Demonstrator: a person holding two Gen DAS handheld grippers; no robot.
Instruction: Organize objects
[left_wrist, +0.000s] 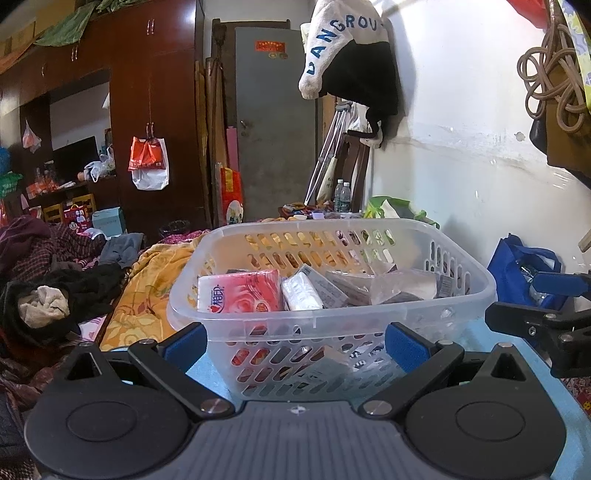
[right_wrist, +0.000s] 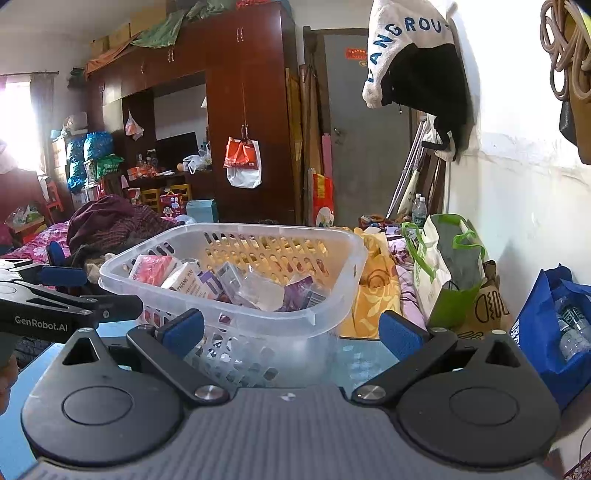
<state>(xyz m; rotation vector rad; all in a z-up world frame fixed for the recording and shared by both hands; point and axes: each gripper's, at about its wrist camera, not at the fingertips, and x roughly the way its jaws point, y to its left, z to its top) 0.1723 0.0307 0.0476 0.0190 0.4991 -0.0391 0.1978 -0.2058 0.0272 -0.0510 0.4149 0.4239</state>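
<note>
A dark wardrobe (right_wrist: 243, 110) fills the far wall, an orange-and-white bag (right_wrist: 242, 162) hanging from its handles, beside a grey door (left_wrist: 275, 122). A bed (left_wrist: 55, 266) heaped with dark clothes and a yellow blanket (left_wrist: 147, 291) lies behind the work surface. On the right wall hangs a white-and-black garment (right_wrist: 413, 55) with blue lettering.

The clear basket (left_wrist: 369, 229) stands on a pale blue tabletop (right_wrist: 365, 358), directly ahead of both grippers. Its perforated walls let the contents show through. Inside, a pink tissue pack (left_wrist: 240, 291) leans at the left, with a white packet (left_wrist: 301, 291) just beside it, then grey boxes and clear wrappers jumbled toward the right. From the right wrist, a purple pack (right_wrist: 299, 291) shows among them.

Right of the basket stand a green-and-white bag (right_wrist: 443, 266) and a blue bag (right_wrist: 546, 325) holding water bottles.

The left gripper (left_wrist: 295, 343) sits low in front of the basket, its blue pads spread wide with nothing between them. The right gripper (right_wrist: 291, 332) is likewise spread wide and empty, aimed at the basket's near right corner; the two grippers sit side by side, each visible at the edge of the other's view.
</note>
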